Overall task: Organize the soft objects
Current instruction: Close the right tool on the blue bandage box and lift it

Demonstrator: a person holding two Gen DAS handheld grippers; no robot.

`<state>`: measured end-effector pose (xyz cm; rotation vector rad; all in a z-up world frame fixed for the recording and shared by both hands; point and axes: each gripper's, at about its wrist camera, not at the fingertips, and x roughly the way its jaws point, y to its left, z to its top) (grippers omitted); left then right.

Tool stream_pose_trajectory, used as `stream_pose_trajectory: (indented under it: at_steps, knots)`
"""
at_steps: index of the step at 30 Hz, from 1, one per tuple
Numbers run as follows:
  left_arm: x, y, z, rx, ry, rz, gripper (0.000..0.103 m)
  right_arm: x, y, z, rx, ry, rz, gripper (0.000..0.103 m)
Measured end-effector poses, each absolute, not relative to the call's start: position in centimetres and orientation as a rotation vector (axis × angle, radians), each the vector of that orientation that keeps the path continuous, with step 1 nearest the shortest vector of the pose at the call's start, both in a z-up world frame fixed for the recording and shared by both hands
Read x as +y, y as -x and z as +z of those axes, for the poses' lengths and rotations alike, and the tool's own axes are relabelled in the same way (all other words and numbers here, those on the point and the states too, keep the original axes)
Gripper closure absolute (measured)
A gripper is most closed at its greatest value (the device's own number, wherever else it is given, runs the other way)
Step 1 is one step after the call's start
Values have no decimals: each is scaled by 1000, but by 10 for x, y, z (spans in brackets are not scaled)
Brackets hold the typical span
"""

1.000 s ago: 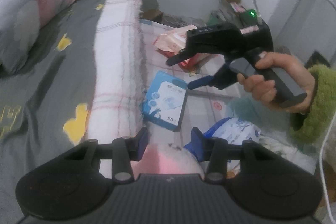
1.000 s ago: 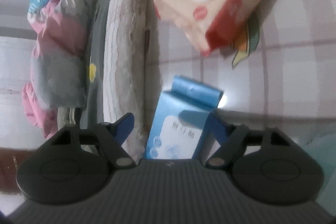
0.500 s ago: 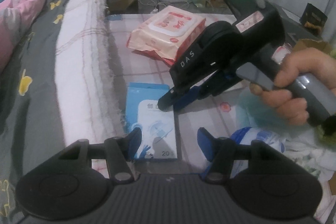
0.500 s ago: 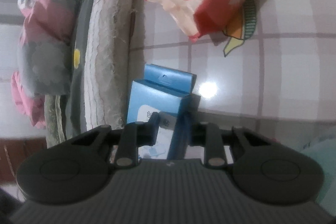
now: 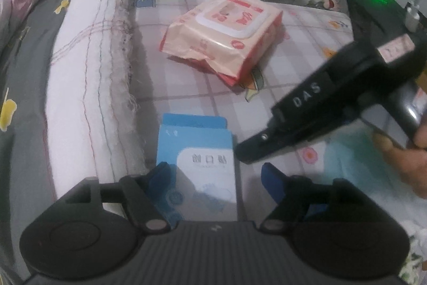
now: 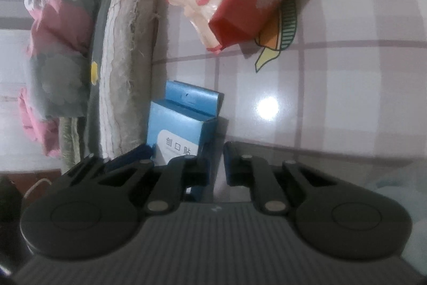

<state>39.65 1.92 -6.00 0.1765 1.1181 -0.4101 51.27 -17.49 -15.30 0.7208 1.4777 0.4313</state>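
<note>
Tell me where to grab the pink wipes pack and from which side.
Grip the wipes pack across its short width, near the middle, coming from above. It lies flat on the checked mat, lid up, with both long sides free; the crinkled end seam would likely slip.

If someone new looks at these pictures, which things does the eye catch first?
Probably the small blue box on the checked mat beside the bed edge, lying between the open fingers of the left gripper. The right gripper reaches in at its right side, jaws nearly shut. Behind lies a pink wipes pack.
</note>
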Motion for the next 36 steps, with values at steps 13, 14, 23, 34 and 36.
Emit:
stream_pose_trajectory:
  at_steps: [13,14,23,34,36]
  knots:
    - [27,-418,-68,1232,-57,-362,22,-183,-514,-152,1483,-772,416,91]
    - [28,-416,-68,1239,-42,-365,22,-184,-514,-151,1483,-774,416,91]
    - [20,-403,-73,1290,-62,-403,22,-188,-507,-152,1520,-808,426,71]
    - [5,-390,-73,1263,-147,-364,26,-166,-497,-144,1493,-744,448,67]
    - [5,-389,-65,1239,-142,-354,27,-163,-495,-138,1476,-732,447,68]
